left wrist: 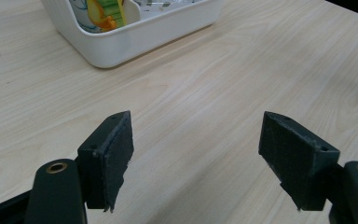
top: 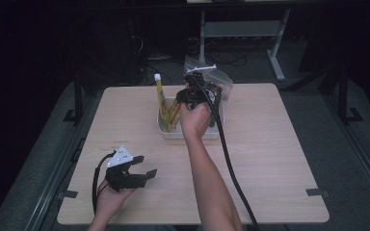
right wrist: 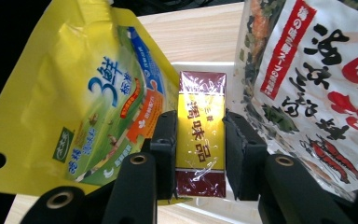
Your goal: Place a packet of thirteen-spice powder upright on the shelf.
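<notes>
A white bin (top: 192, 135) stands at the table's far middle; its near wall (left wrist: 135, 35) shows in the left gripper view. In it a yellow pouch (top: 162, 103) (right wrist: 93, 107) stands upright, beside a clear bag (top: 220, 80) (right wrist: 317, 84) printed with red characters. Between them is a maroon and gold box (right wrist: 200, 116) in shiny wrap, and my right gripper (top: 196, 94) (right wrist: 200, 126) is shut on its two sides from above the bin. My left gripper (top: 144, 166) (left wrist: 196, 144) rests low over the table's near left, open, with bare wood between its pads.
The light wooden table (top: 270, 159) has bare surface to the right of and in front of the bin. The right gripper's black cable (top: 229, 159) trails back across the table toward the near edge. Dark floor and desk legs (top: 274, 53) lie beyond.
</notes>
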Available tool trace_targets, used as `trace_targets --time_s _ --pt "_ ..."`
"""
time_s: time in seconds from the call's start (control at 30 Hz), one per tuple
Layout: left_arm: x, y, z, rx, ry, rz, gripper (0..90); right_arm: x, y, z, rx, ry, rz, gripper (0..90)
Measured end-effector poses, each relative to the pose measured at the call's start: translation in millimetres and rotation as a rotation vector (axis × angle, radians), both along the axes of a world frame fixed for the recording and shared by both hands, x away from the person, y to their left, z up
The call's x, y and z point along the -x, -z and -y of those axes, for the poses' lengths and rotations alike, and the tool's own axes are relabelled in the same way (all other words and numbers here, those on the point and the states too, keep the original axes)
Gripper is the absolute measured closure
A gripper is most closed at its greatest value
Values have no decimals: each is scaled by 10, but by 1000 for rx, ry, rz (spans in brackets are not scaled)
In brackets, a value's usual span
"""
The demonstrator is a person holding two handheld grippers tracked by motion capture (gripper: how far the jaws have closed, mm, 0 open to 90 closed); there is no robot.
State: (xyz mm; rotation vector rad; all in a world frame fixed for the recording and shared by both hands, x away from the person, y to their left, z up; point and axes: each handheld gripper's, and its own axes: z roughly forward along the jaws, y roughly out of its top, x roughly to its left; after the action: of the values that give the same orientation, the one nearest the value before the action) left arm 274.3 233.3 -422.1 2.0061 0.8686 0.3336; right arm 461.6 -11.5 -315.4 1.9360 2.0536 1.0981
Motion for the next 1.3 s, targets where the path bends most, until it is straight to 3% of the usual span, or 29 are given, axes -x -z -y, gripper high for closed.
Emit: trace_targets --time_s 0.53,1.3 --pt "18 5 36 -9 17 0 260 84 55 -76 -14 -52 -8 606" --pt "44 2 -7 -19 0 8 259 80 121 -105 -40 -136 -21 541"
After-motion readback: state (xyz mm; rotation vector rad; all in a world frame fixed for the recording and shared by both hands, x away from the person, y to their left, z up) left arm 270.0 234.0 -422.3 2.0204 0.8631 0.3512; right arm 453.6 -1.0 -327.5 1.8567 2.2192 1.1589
